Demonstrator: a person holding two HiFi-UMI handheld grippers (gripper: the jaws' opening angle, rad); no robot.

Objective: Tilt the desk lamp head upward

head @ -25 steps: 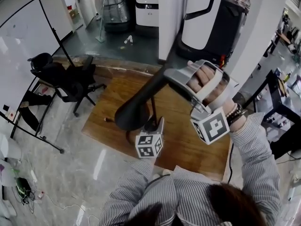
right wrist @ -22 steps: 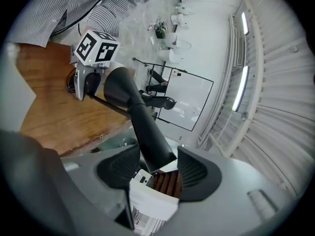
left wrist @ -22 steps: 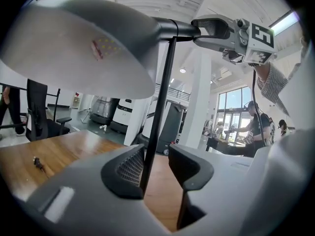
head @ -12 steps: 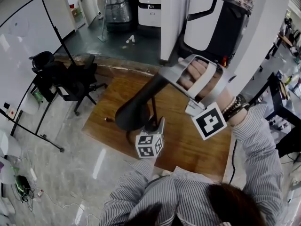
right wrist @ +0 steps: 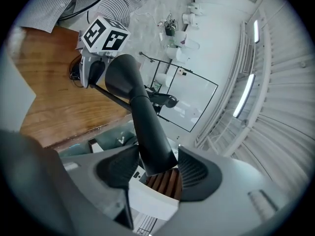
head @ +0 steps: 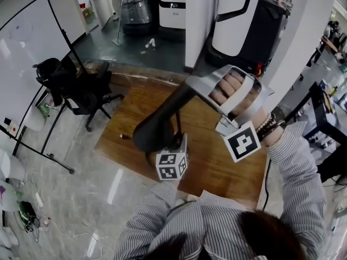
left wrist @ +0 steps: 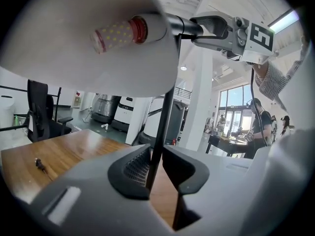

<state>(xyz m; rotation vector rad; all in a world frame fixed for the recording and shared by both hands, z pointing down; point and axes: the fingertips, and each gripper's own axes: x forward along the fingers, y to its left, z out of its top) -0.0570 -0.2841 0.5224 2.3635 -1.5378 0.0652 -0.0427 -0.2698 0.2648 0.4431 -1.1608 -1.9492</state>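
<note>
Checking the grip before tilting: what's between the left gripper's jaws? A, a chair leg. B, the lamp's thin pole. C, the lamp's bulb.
B: the left gripper view shows the thin black lamp pole running between the left gripper's closing jaws.

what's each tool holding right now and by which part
The right tool grips the lamp head by its narrow rear end. The left tool is closing its jaws around the thin lamp pole, not yet clamped on it.
</note>
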